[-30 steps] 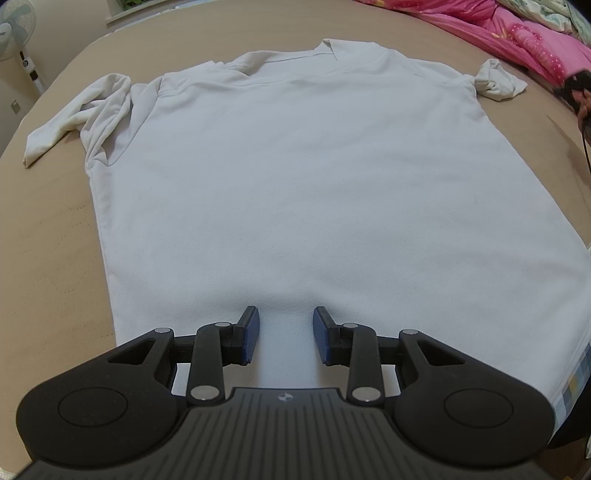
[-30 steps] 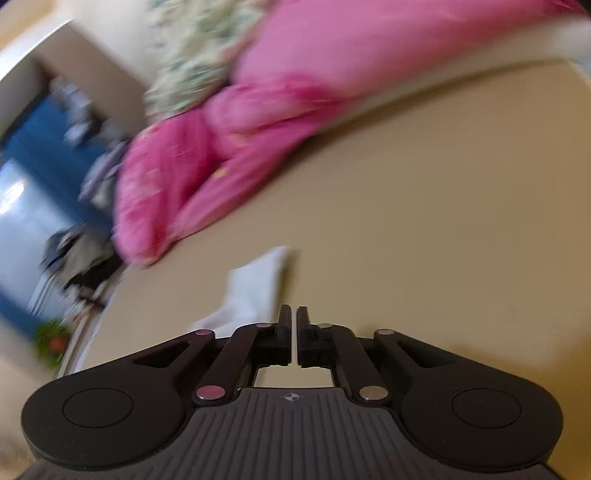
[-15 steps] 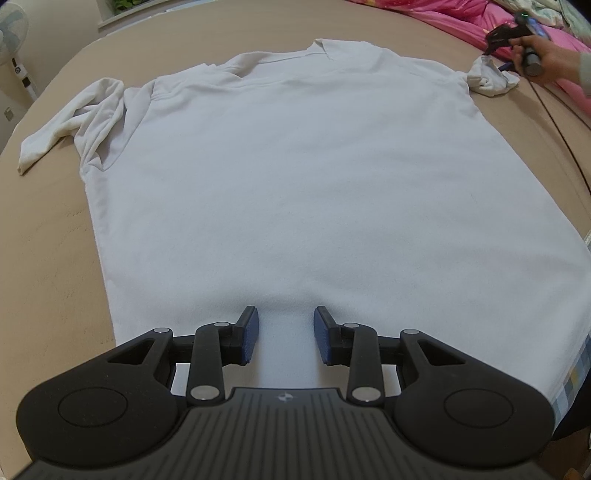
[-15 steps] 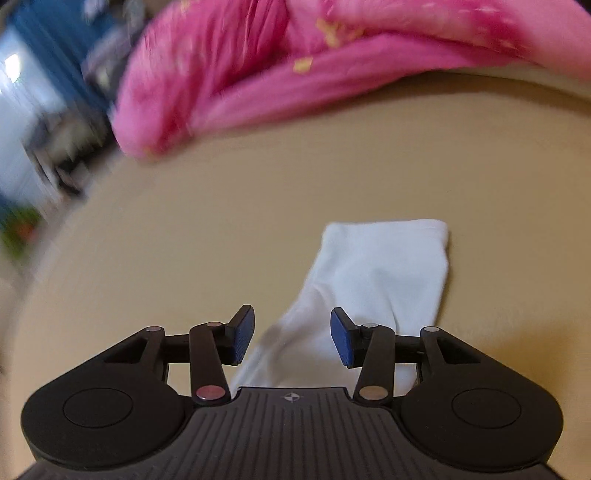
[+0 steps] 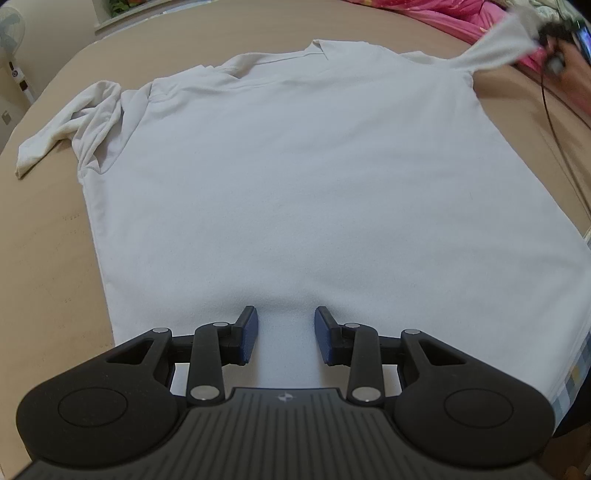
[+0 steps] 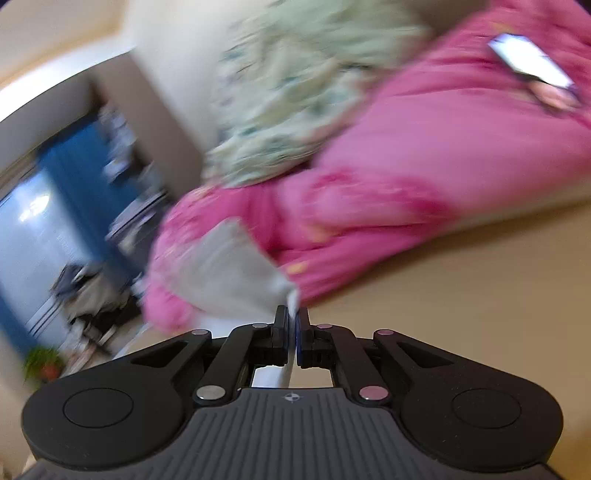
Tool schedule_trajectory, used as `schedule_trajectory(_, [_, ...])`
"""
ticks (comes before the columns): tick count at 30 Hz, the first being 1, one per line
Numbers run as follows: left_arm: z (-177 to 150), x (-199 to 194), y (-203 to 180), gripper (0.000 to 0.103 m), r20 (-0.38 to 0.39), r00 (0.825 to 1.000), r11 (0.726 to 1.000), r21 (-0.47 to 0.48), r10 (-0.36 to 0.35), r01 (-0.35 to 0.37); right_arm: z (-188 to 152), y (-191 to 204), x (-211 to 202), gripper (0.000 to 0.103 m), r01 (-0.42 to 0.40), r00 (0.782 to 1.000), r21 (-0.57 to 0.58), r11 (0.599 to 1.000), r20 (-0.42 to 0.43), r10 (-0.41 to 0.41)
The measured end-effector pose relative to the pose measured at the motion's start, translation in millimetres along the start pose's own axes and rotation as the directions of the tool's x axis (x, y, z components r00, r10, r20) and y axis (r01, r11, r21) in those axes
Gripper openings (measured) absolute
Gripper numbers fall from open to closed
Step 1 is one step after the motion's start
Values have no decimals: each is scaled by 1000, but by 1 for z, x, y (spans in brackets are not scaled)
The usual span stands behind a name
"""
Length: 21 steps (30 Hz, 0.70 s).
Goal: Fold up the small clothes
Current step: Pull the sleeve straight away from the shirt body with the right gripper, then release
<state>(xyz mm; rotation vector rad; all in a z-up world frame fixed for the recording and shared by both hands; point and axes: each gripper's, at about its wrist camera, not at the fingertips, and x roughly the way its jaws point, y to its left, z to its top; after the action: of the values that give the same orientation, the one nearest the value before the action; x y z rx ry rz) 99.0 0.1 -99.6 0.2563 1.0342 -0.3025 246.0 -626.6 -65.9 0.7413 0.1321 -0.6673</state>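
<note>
- One shirt [image 5: 295,177], flat on the table [image 5: 48,277], fills mid-frame.
- Two sleeves: left one [image 5: 70,125] crumpled at upper left; right one [image 5: 495,51] lifted at upper right.
- Left gripper [image 5: 286,334]: spread apart, pressing the hem.
- Right gripper [image 6: 293,332]: just clamped onto the right sleeve.

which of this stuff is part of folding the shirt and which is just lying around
Part of the job:
- white t-shirt, spread flat
- its sleeve, pinched in the right gripper
- left gripper, open over the hem

Just lying about:
- pink bedding
- green patterned cloth
- fan
</note>
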Motion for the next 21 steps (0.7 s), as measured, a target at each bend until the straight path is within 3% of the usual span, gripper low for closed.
schedule_trajectory(2, [0,-1,-1,39,1,1000,1000,0,3,-3,-18,-37,8,3,90,994,5,996,-68,-90])
schedule_trajectory(5, [-1,-1,-1,39,3,1000,1000,1,8,-8,-44,-91,26,3,248,947,49,968,-223,-231])
schedule_trajectory(6, [-1,-1,-2,39,3,1000,1000,2,10,-10,-49,-103,27,3,253,943,89,963,-242,-226])
schedule_trajectory(9, [-1,-1,-2,39,5,1000,1000,3,9,-9,-43,-98,21,3,217,962,31,976,-178,-208])
schedule_trajectory(11, [-1,-2,-2,39,6,1000,1000,3,8,-8,-29,-105,27,3,199,970,96,975,-164,-181])
schedule_trajectory(12, [-1,-2,-2,39,6,1000,1000,3,9,-9,-20,-111,31,3,230,964,101,968,-158,-213])
schedule_trajectory(14, [-1,-2,-3,39,7,1000,1000,7,12,-12,-5,-123,45,2,374,916,62,925,-179,-359])
schedule_trajectory(15, [-1,-2,-3,39,6,1000,1000,9,13,-13,3,-136,45,2,414,901,100,905,-190,-391])
schedule_trajectory(17, [0,-2,-4,39,5,1000,1000,12,14,-14,8,-141,33,7,409,907,125,904,-170,-386])
schedule_trajectory(19, [0,-2,-3,39,4,1000,1000,9,13,-13,6,-135,23,7,316,940,109,942,-173,-295])
schedule_trajectory(21, [-1,-2,-4,39,6,1000,1000,11,17,-17,-4,-131,21,16,239,954,122,963,-214,-210])
